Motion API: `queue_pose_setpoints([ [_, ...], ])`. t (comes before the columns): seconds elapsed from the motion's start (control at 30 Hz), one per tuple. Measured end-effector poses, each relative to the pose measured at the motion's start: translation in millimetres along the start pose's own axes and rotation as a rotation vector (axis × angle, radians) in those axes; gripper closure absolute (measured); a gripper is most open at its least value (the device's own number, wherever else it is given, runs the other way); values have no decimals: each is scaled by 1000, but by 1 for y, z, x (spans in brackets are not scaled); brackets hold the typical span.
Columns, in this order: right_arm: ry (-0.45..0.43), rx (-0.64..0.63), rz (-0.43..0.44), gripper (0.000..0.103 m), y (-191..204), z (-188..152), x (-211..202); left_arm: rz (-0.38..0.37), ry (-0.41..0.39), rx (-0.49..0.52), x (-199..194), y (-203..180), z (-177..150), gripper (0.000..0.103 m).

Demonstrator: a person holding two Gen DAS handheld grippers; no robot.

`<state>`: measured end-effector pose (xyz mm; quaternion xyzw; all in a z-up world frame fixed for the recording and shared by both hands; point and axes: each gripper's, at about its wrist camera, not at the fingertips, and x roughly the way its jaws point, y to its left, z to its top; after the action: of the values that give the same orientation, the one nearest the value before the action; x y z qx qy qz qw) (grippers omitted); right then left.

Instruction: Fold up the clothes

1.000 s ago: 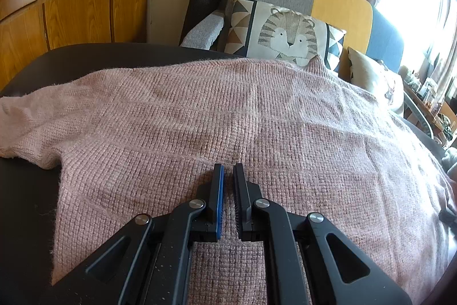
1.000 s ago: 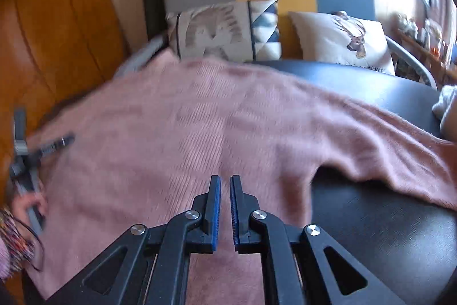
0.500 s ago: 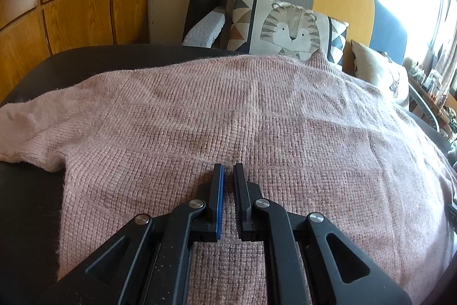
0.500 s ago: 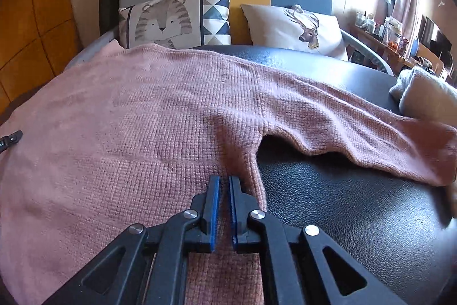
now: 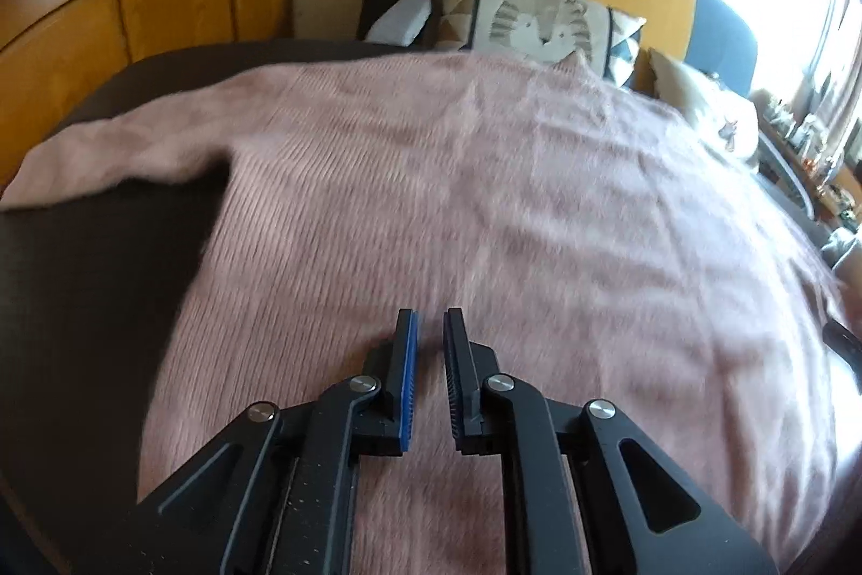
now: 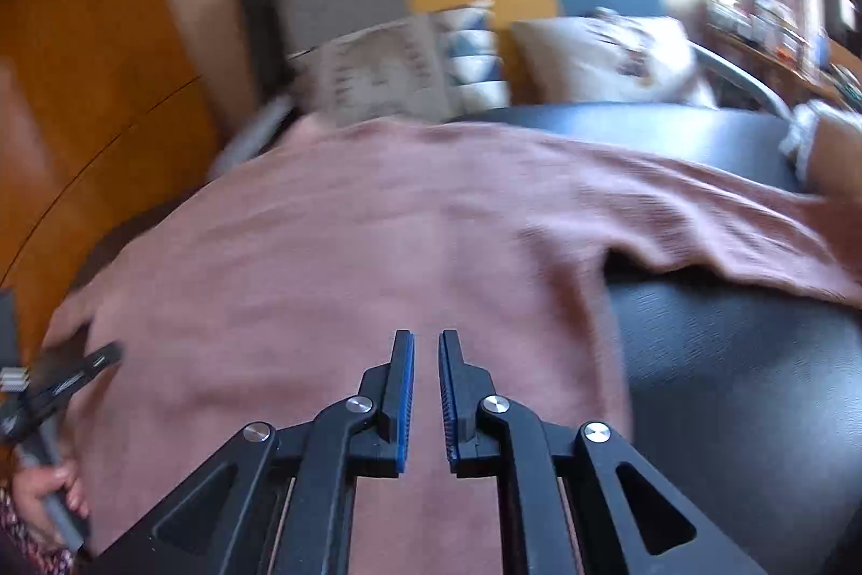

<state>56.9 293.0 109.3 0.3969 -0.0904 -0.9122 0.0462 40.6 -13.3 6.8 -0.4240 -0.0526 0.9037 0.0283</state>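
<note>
Left wrist view: the pink knit sweater [image 5: 485, 208] lies spread flat on the dark table [image 5: 97, 295], filling the centre and right of the frame, one sleeve [image 5: 118, 154] running to the left edge. The left gripper [image 5: 429, 332] hovers at lower centre over the body panel, jaws parted by a narrow gap, nothing between them.

In the right wrist view the sweater [image 6: 350, 251] fills the centre, its other sleeve [image 6: 727, 208] reaching the right edge over the table [image 6: 754, 386]. The right gripper [image 6: 425, 354] is likewise narrowly parted and empty. Cushions [image 6: 409, 63] sit at upper centre.

Both frames are motion-blurred. No fold is yet made.

Risk, as judged: the loose knit may snag on the ribbed pads, or a pinch may catch only the top layer, so the fold drags askew. The narrow gap may also push fabric aside rather than admit it.
</note>
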Motion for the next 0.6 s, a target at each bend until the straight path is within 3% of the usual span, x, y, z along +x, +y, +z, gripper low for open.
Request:
queue_pose_setpoints([
  [0.1, 27, -103, 42, 94, 33, -23, 6, 24, -16, 20, -5, 3, -3, 90],
  [0.2, 60, -185, 10, 94, 43, -43, 17, 45, -19, 65, -7, 7, -5, 88],
  [0.3, 46, -203, -27, 96, 30, -53, 11, 72, -33, 114, -11, 16, -9, 86],
  [0.4, 48, -169, -88, 94, 3, -58, 2, 40, -46, 66, -18, 35, -12, 83],
  [0.43, 44, -148, -87, 103, -5, -61, -1, 32, -51, 41, -19, 41, -13, 83],
  [0.5, 20, -118, -58, 103, -18, -66, -8, 22, -50, 27, -19, 43, -12, 83],
  [0.6, 27, -129, -88, 102, -11, -65, -10, 35, -44, 30, -31, 29, -8, 83],
])
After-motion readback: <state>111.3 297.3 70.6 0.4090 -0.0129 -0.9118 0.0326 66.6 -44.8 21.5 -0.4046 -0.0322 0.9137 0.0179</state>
